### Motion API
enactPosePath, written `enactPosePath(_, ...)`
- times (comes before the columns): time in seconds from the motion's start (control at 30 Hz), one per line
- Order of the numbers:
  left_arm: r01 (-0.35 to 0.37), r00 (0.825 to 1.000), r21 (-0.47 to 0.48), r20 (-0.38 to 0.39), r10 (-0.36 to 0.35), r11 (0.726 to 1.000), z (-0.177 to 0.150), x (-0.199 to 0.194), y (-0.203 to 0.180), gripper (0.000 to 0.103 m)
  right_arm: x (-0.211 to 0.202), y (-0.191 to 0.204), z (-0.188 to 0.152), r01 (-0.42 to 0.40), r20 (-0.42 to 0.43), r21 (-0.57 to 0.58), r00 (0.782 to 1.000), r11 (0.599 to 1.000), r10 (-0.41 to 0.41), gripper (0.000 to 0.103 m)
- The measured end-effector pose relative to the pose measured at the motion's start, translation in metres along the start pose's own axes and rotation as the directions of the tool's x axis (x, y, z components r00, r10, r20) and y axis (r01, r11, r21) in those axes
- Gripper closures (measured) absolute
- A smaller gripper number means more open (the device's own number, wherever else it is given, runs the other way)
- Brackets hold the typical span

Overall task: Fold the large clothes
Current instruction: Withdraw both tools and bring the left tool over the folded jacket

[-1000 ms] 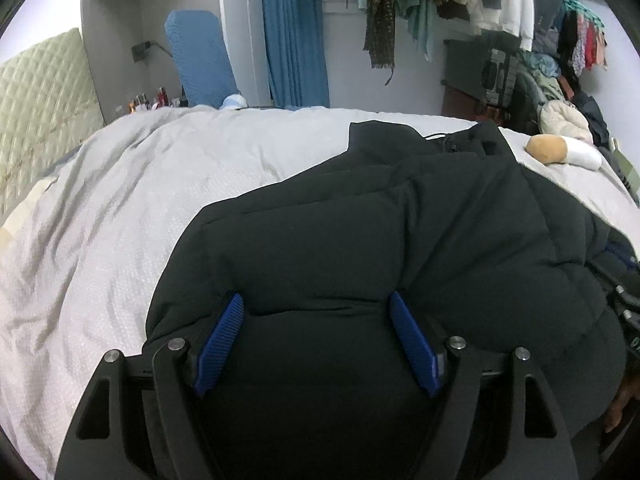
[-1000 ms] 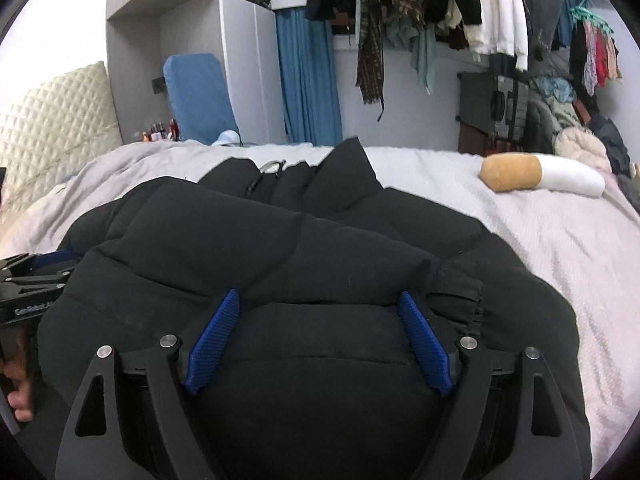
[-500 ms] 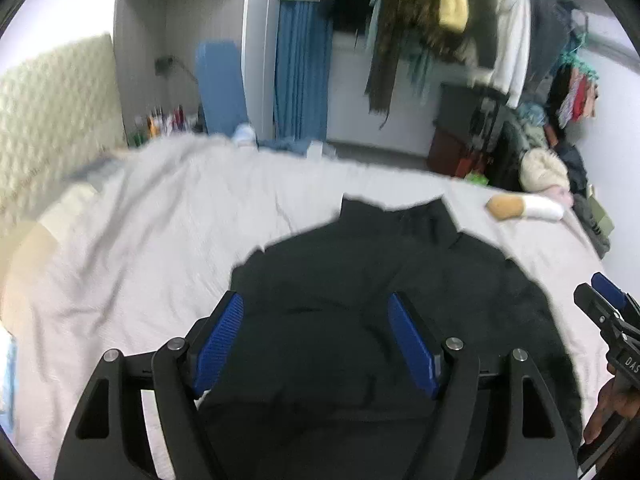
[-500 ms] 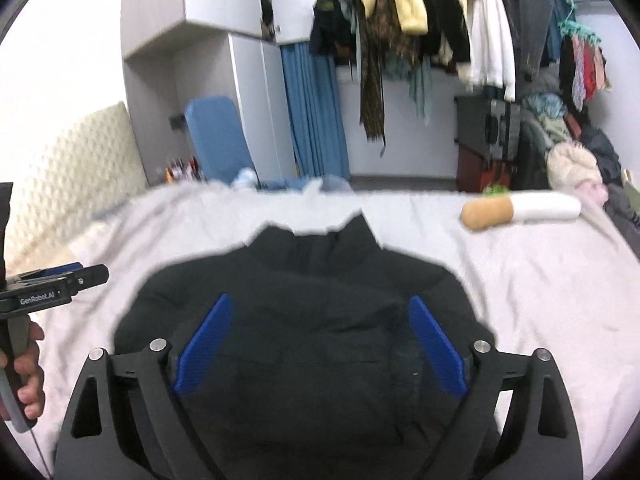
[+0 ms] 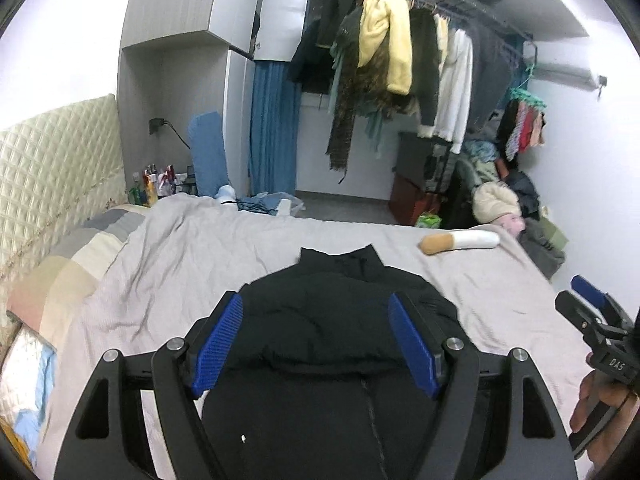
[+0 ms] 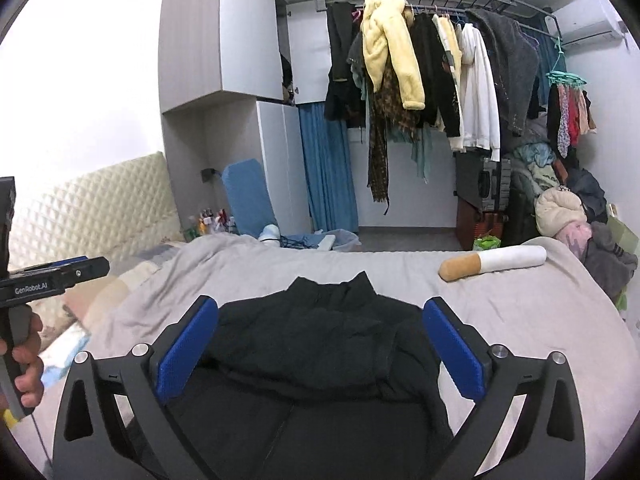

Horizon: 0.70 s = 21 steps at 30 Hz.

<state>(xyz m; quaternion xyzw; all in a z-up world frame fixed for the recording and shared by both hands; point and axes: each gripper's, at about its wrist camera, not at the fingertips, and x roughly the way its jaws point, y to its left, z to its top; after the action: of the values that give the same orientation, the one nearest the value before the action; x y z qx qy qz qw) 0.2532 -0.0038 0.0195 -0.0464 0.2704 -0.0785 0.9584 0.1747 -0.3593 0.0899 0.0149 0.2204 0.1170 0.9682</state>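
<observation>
A black puffer jacket lies folded on the grey bed sheet, collar toward the far side. My left gripper hangs well above the jacket's near part, open, with nothing between its blue pads. My right gripper is also raised above the jacket, its jaws opening wide and holding nothing. Each view catches the other gripper at its edge: the right one in a hand, the left one in a hand.
A cigarette-shaped pillow lies at the bed's far right. A padded headboard and folded bedding are on the left. Beyond the bed hang clothes on a rail, beside a piled heap of garments.
Both grippers have risen and drawn back from the jacket, which they were pressed against before. The right jaws have spread wider. The jacket stays on the bed.
</observation>
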Motion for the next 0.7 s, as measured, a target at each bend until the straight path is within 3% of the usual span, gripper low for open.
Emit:
enactPosePath(0.17, -0.008, 1.0, 0.007, -0.002, 0.008, 1.0, -0.029, -0.041, 0.003, 0.027, -0.03, -0.002, -0.017, -0.018, -0.02, 0.019, 1.0, 1.0, 0.018, 0.0)
enactPosePath(0.3, -0.009, 0.998, -0.001, -0.058, 0.009, 1.0, -0.057, -0.054, 0.014, 0.027, -0.046, -0.003, -0.035, -0.022, -0.062, 0.024, 0.998, 0.999, 0.023, 0.0)
enactPosePath(0.53, -0.025, 0.987, -0.001, -0.161, 0.025, 1.0, -0.111, -0.048, 0.04, 0.027, -0.06, -0.011, -0.075, -0.035, -0.158, 0.063, 0.987, 0.997, 0.044, 0.0)
enactPosePath(0.7, -0.009, 0.971, -0.056, -0.238, -0.004, 0.998, -0.146, -0.028, 0.064, 0.027, -0.053, -0.025, -0.105, -0.035, -0.241, 0.115, 0.969, 0.993, 0.062, 0.0)
